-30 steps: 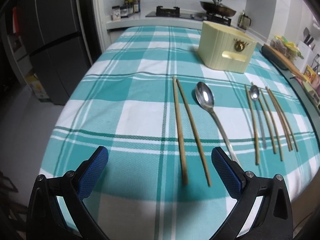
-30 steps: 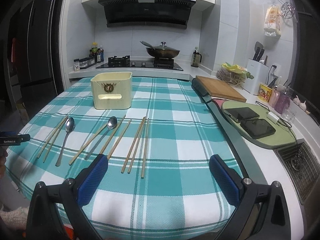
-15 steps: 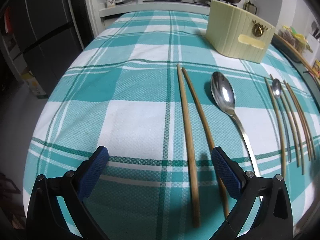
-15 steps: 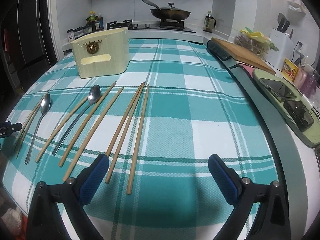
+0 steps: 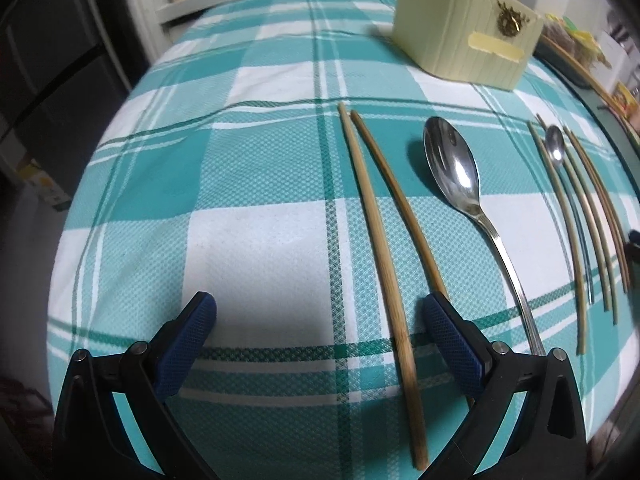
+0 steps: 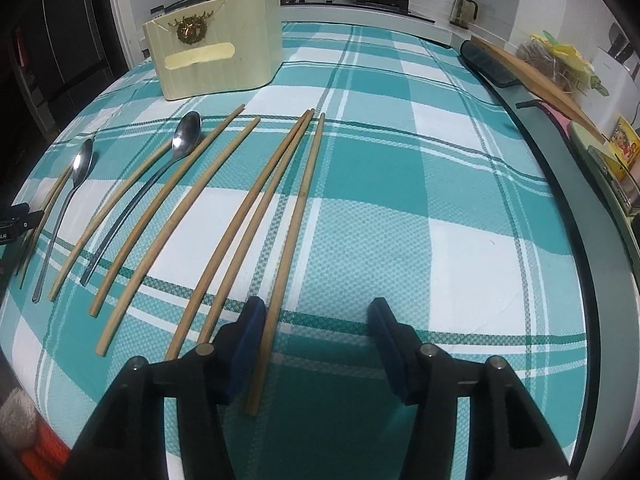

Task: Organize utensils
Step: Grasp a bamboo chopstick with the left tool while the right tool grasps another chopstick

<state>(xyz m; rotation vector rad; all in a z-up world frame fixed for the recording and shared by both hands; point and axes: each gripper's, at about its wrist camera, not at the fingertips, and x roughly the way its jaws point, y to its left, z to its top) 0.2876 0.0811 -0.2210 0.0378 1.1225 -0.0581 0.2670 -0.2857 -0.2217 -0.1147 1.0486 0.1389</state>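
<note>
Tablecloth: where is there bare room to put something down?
Free: the checked tablecloth right of the rightmost chopstick, up to the table's dark edge; also the cloth left of the chopstick pair in the left view. Crowded: the row of chopsticks and spoons before the cream holder.

No lettering reads clearly; the black part (image 6: 14, 226) at the desk's left edge bears blurred white letters.
</note>
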